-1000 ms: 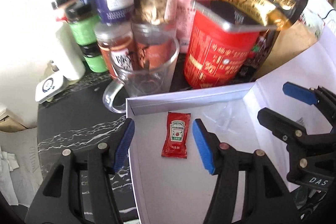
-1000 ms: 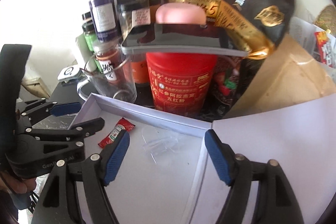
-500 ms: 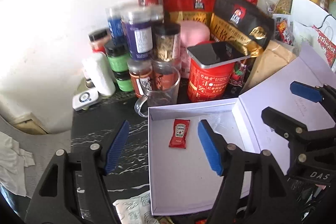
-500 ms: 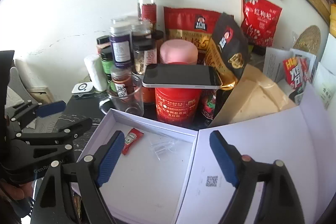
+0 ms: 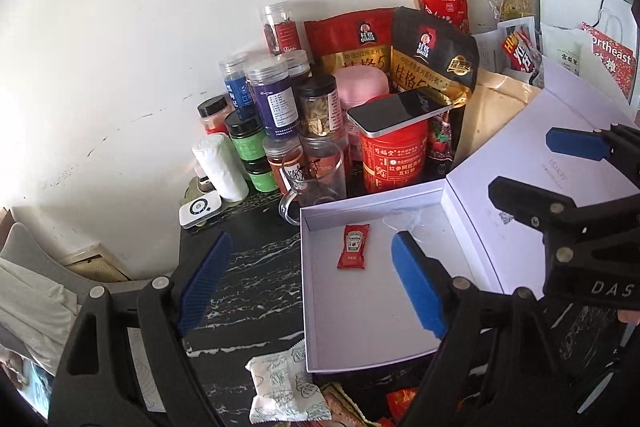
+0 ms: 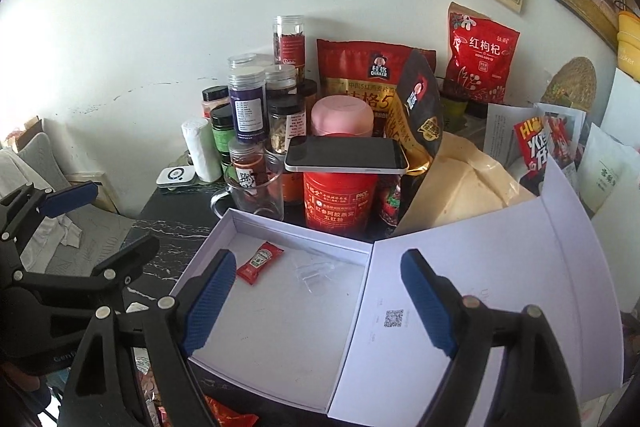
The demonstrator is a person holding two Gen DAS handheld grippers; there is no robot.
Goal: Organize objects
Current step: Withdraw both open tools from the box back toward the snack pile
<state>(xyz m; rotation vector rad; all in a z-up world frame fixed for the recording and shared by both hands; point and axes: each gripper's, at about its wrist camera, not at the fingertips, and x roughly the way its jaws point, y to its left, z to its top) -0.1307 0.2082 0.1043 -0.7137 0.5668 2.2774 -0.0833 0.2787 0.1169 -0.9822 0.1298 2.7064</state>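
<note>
A white box [image 5: 360,311] lies open on the black marble table [image 5: 248,279], its lid [image 6: 488,279] folded out to the right. Inside lie a red ketchup packet [image 5: 353,247] [image 6: 259,263] and a scrap of clear plastic [image 6: 316,269]. My left gripper [image 5: 311,239] hovers above the box's left wall; its jaws are opening with nothing between them. My right gripper [image 6: 318,255] hangs open over the seam between box and lid, holding nothing. Each gripper shows in the other's view: the right gripper [image 5: 525,166] at right, the left gripper [image 6: 120,215] at left.
Behind the box stand a glass mug [image 5: 316,175], a red tin [image 5: 394,163] with a phone [image 5: 400,111] lying on it, several spice jars [image 5: 274,103] and oat bags [image 5: 432,55]. A white snack packet [image 5: 284,387] lies at the table's front.
Both grippers rose and pulled back from the box, so the table and wall now show. The left jaws spread wider; the ketchup packet stays in the box.
</note>
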